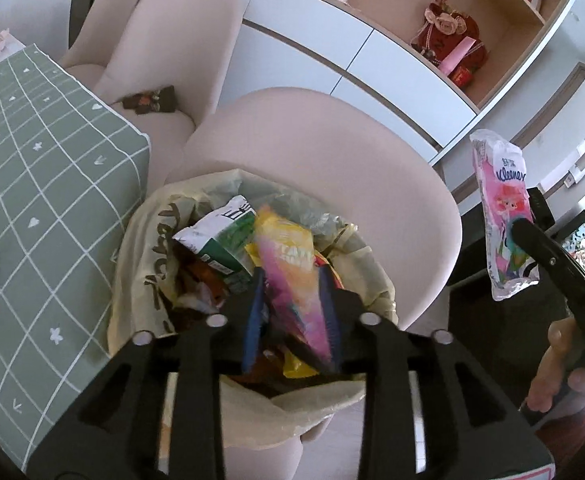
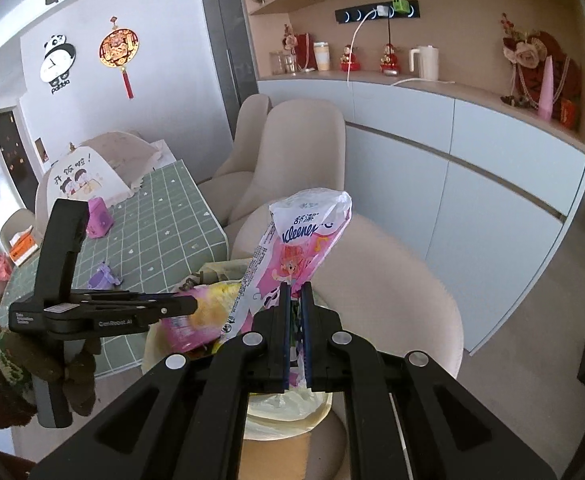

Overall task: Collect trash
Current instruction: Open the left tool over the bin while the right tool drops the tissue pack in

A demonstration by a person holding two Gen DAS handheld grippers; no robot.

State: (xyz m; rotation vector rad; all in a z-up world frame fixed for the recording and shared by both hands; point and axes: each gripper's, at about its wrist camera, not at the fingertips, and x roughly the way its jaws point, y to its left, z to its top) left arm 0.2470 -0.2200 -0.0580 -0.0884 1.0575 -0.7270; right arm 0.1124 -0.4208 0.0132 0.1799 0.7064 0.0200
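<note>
L wrist: my L tongs [image 1: 292, 280] point down into the bin [image 1: 140, 280], jaws part open, a pink-yellow wrapper [image 1: 292, 276] between the pads. Can't tell if the pads press on it; its tip lies on the heap. Bin is packed to the rim w/ a green-white pack [image 1: 224, 236] and other wrappers, liner [image 1: 332, 400] slack over the near edge. Bin sits on a beige chair [image 1: 332, 152], chair back curving round the far side. Table [image 1: 32, 184] w/ green check cloth close on the left, its corner just beside the bin rim. Open floor only at right, where my R tongs [image 1: 532, 240] hold a Kleenex pack [image 1: 500, 216] up, well clear of the bin. Dark wrapper [image 1: 150, 100] on the next chair seat.

R wrist: R tongs [image 2: 296, 292] clamped tight on the Kleenex pack [image 2: 304, 240], which stands up and tilts left above the chair [image 2: 392, 272]. Bin [image 2: 284, 412] right below the jaws. L tongs [image 2: 188, 304] cross in from left at bin height, over the pink-yellow wrapper [image 2: 196, 316]; that side is crowded. Table [image 2: 152, 216] left, purple scraps [image 2: 102, 276] on it. Cabinets [image 2: 452, 152] right, bare floor between them and chair.
</note>
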